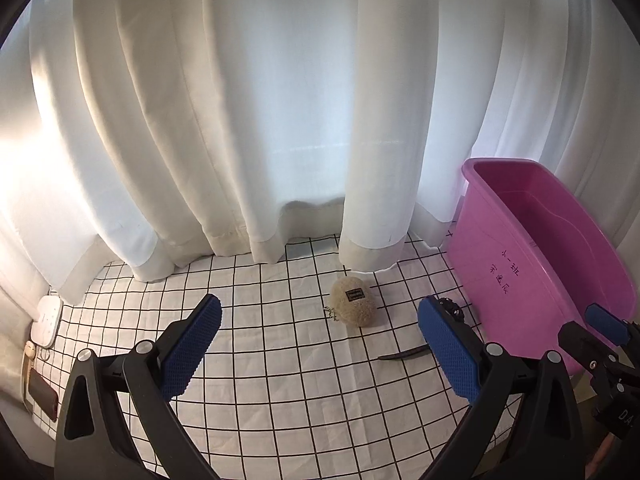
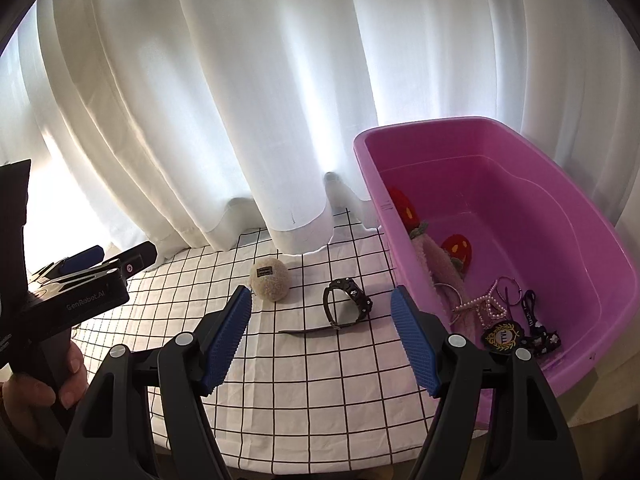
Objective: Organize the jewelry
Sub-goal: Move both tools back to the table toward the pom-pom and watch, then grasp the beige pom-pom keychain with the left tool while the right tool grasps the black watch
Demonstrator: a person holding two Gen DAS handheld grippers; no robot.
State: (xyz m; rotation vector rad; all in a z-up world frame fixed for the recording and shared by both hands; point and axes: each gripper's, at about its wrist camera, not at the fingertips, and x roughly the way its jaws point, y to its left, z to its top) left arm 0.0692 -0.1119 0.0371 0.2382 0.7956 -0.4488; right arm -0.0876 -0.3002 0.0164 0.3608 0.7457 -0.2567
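Grid cloth [image 2: 304,380] w/ watch [image 2: 347,302]; both grippers [image 1: 320,344] [image 2: 320,332] spread wide, left body reads "GenRobot.AI".

Both grippers [image 1: 320,344] [image 2: 320,336] showing black frames, blue textured pads [image 2: 226,336], silver screws; "GenRobot.AI" lettering; bare-skinned hand [image 2: 48,384].

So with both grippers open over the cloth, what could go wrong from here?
1. The watch lies with its strap trailing flat on the cloth; a pinch there might drag fabric or let the watch swing.
2. The fuzzy ball has a small chain that the pads could miss.
3. The bin wall stands close beside the watch, so the right gripper could bump it.
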